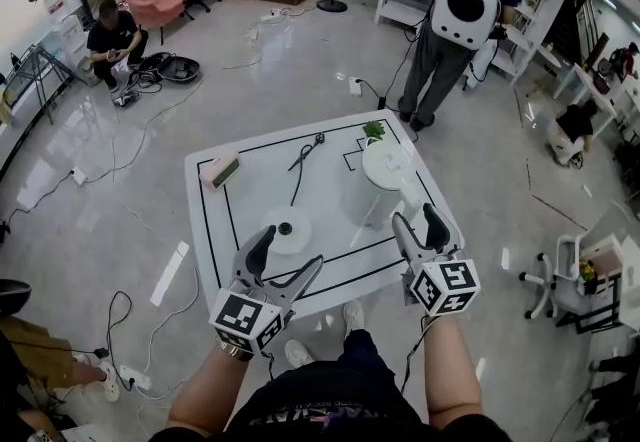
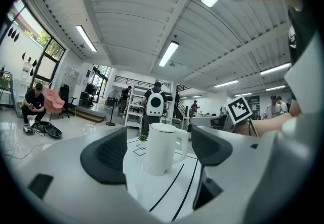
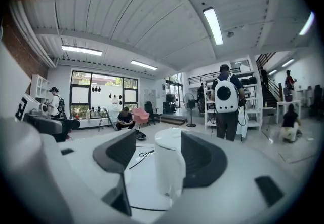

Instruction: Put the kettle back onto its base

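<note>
A white kettle (image 1: 384, 173) stands upright on the right half of the white table (image 1: 225, 230), its handle turned toward me. Its round white base (image 1: 288, 229), with a dark centre, lies on the table to the kettle's left, apart from it. My right gripper (image 1: 418, 224) is open just short of the handle. In the right gripper view the kettle (image 3: 169, 167) fills the gap between the jaws of the right gripper (image 3: 161, 159) without being pinched. My left gripper (image 1: 287, 255) is open beside the base. The left gripper (image 2: 159, 153) looks at the kettle (image 2: 162, 148) from a distance.
A small green and pink box (image 1: 220, 171) sits at the table's left edge, a little green plant (image 1: 374, 130) at its far edge, and a black cable (image 1: 303, 158) runs across the middle. A person with a white backpack (image 1: 465, 5) stands beyond the table.
</note>
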A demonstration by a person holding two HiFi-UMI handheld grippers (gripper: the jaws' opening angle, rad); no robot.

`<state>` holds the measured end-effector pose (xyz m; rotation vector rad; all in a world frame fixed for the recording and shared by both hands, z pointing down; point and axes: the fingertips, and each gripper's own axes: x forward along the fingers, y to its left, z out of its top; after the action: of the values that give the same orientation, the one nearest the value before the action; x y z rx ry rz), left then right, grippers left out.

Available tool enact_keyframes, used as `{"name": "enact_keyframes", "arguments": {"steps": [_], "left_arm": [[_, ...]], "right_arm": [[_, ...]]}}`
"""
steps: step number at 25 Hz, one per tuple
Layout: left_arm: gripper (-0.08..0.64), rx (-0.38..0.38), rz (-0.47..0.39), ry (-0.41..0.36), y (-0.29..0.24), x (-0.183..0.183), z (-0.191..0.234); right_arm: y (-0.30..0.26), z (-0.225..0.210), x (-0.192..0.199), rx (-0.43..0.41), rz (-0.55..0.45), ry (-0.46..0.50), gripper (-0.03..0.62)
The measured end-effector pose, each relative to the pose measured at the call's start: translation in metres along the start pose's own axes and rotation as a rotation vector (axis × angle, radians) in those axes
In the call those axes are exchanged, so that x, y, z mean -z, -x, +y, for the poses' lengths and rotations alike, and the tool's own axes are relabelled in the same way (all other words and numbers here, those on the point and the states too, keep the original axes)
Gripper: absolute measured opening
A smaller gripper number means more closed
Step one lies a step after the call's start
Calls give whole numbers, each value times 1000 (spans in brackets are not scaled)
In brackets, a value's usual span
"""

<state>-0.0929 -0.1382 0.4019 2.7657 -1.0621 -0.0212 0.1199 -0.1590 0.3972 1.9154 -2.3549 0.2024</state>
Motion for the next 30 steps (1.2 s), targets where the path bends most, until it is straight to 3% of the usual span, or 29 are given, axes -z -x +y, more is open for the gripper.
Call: {"name": "enact_keyframes", "arguments": {"steps": [8,15,30], "left_arm": [[385,-34,17,9,-19,8,0],[386,-53,33,11,-52,9,-9],[385,-72,91,30,-80,27,-7]], "right_arm": [[-23,-31,23,8,63,5,264],[-43,-55,53,-34,150,1,264],[-77,-62,116,-114,305,-49,262]]}}
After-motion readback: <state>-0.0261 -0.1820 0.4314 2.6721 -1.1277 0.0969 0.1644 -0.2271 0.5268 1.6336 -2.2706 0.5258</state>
